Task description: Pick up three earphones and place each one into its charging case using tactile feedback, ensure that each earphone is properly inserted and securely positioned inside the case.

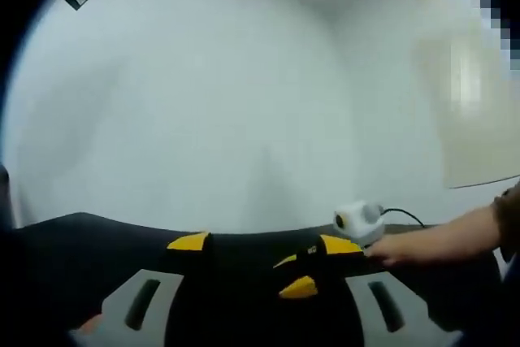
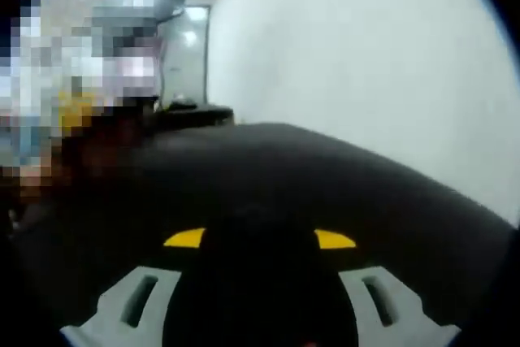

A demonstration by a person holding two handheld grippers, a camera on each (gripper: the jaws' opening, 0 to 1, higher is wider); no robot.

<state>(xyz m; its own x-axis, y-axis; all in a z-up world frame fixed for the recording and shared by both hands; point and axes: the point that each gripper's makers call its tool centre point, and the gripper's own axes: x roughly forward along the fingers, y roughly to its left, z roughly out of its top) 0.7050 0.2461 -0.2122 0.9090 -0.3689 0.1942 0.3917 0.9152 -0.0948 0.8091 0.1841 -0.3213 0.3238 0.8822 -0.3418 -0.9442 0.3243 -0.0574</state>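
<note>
Both of your grippers are hovering released over the black table, grasping nothing.

In the left gripper view, your left gripper (image 1: 264, 243) is holding its yellow-tipped jaws spread wide above the black table (image 1: 73, 241), with a white wall (image 1: 187, 95) rising behind; further right, the other gripper's yellow tips (image 1: 299, 275) are coming into view, and a hand (image 1: 406, 247) is reaching toward a small white device (image 1: 358, 220) with a dark cable (too blurred to name). In the right gripper view, your right gripper (image 2: 260, 239) is gaping over the table (image 2: 325, 176). You are not seeing earphones or cases clearly.
</note>
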